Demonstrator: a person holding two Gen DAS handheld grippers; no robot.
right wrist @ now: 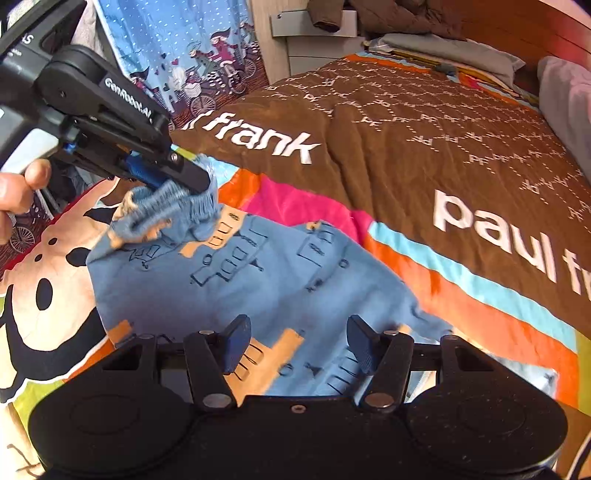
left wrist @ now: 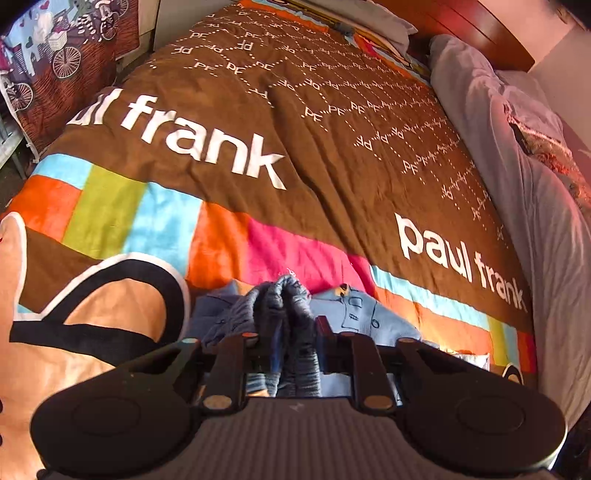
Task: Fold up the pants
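Small blue pants (right wrist: 258,280) with an orange and black house print lie on the bedspread. My left gripper (left wrist: 286,332) is shut on the pants' gathered elastic waistband (left wrist: 284,299). It also shows in the right wrist view (right wrist: 192,181) at the upper left, pinching the waistband (right wrist: 173,206) and lifting it off the bed. My right gripper (right wrist: 299,343) is open and empty, just above the lower part of the pants.
A brown "paul frank" bedspread (left wrist: 295,122) with coloured stripes covers the bed. A grey blanket (left wrist: 517,155) lies along the right side. A curtain with a bicycle print (right wrist: 192,62) hangs at the left. A wooden headboard (right wrist: 517,26) stands at the far end.
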